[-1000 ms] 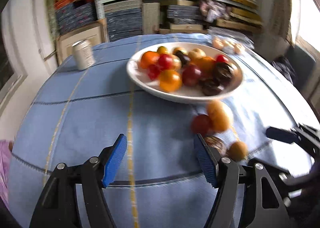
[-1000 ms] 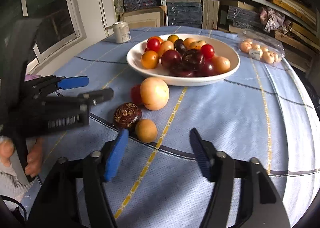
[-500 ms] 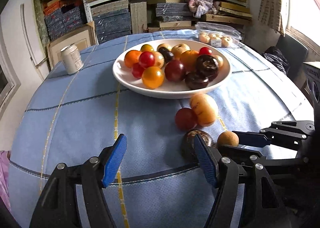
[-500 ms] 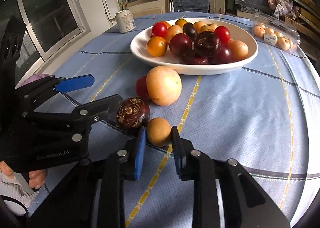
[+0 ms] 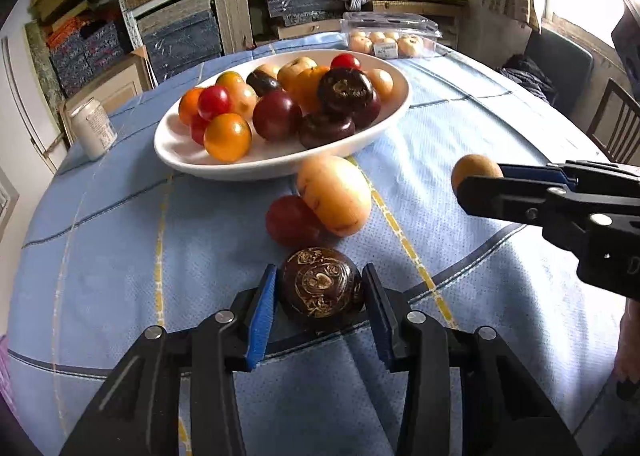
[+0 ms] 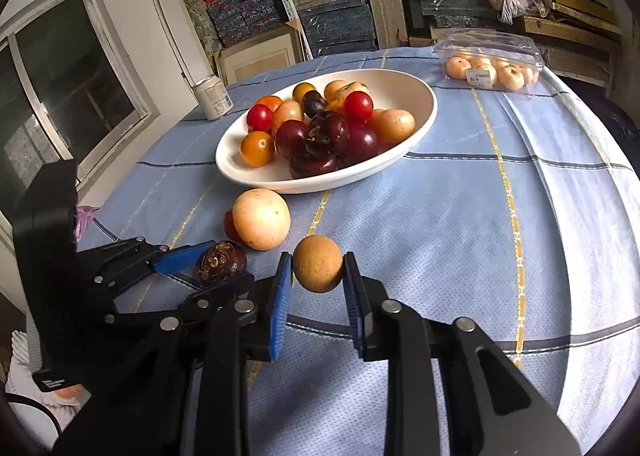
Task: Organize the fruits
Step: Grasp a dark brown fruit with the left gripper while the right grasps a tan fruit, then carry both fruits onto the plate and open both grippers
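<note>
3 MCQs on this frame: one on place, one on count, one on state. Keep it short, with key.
1. Where is the pale round fruit?
A. In the bowl
B. On the cloth, in front of the bowl
C. In the plastic box

2. How many fruits lie loose on the cloth, outside both grippers?
A. Two
B. Four
C. None

3. What is the right gripper doing?
A. Empty and wide open
B. Shut on the tan fruit
C. Shut on the can

Key:
1 B: it sits on the blue cloth just short of the bowl.
2 A: only the pale fruit and the red fruit beside it; the dark fruit is between the left gripper's closing jaws.
3 B: both pads press on the tan fruit, held clear of the cloth.
</note>
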Motion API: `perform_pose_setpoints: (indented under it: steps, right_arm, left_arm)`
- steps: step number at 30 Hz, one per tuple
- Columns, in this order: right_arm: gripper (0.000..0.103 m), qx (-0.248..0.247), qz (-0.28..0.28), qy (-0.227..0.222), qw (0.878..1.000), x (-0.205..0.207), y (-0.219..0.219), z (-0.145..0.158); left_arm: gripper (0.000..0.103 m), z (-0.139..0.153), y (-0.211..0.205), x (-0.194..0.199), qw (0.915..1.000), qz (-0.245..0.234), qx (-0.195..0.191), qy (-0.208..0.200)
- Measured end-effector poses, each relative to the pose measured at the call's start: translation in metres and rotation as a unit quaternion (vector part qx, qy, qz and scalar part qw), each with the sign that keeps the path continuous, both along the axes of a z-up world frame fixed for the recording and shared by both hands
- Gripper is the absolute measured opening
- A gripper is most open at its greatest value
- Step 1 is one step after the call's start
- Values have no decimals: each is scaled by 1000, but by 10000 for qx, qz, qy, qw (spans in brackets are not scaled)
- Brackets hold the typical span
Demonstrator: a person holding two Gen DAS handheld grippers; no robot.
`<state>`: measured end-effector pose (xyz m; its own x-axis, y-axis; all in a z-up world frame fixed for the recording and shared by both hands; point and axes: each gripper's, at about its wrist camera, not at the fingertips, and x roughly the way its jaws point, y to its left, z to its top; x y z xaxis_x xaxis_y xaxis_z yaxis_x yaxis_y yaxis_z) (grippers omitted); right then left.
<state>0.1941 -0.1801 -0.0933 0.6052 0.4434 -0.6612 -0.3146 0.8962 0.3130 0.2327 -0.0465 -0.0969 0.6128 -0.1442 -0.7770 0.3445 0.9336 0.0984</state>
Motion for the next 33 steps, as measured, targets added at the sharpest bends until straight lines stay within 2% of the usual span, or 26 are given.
perform_pose_setpoints:
  steps: [4,7,12,15,19,23,27,31,32,33]
  right_arm:
    - [25,33,-17,-12,10000,-3,-2,1]
    - [25,31,-38,-35,10000,-3,-2,1]
    - [25,132,-168,-221,9995,-3,-11,14]
    - [25,69,-184,-352,9992,10,-15,31]
    - [25,-31,-299,-574,9979,51,-15,60]
    - [25,-17,-360,-583,9976,104,-7,68]
    - [25,-192,-465,-441,9978,154,5,58]
    - [25,-408,-510,-175,9977,195,16,35]
    - [27,-410,-489,-64,9979,203,18,27]
    - [29,-390,-479,-10,9981,207,18,22]
  left_arm:
    - [43,0,5,1,9999,37,-146,38]
    - [43,8,9,-3,9997,103,-188,-126]
    - [43,36,23,7,9981,326,-398,-327]
    - [43,55,29,30,9975,450,-336,-436]
    - [43,73,30,70,9966,552,-365,-498]
    - [43,72,22,103,9964,575,-480,-398]
    - [43,57,16,128,9965,590,-548,-224]
    - [43,49,10,134,9968,571,-463,-301]
    - [45,46,11,136,9967,560,-523,-264]
    - [52,46,13,137,9964,581,-552,-286]
